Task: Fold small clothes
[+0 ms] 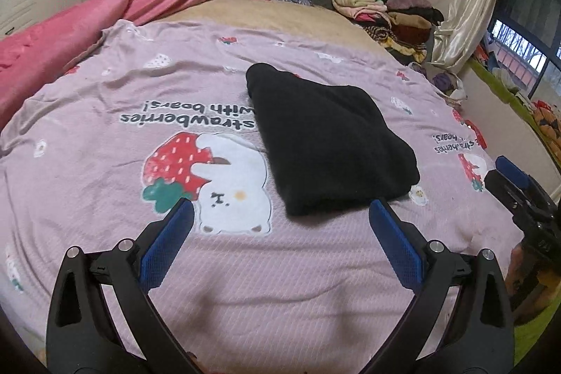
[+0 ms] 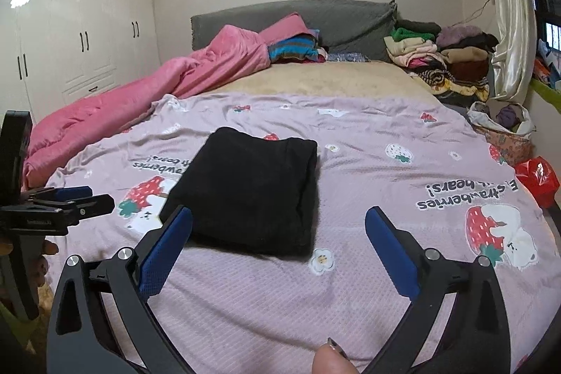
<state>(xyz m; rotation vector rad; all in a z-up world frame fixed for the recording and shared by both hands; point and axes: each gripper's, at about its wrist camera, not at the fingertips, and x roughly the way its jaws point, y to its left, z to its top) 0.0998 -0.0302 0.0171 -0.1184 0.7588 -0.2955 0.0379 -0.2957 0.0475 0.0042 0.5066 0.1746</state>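
A black garment lies folded into a neat rectangle on the pink strawberry-print sheet; it also shows in the right wrist view. My left gripper is open and empty, hovering just in front of the garment's near edge. My right gripper is open and empty, also just short of the garment's near edge. The right gripper appears at the right edge of the left wrist view, and the left gripper at the left edge of the right wrist view.
A pink duvet is bunched along the left side of the bed. Stacks of folded clothes sit at the far right by the grey headboard. A basket of clothes and a red bag stand beside the bed's right edge. White wardrobes line the left wall.
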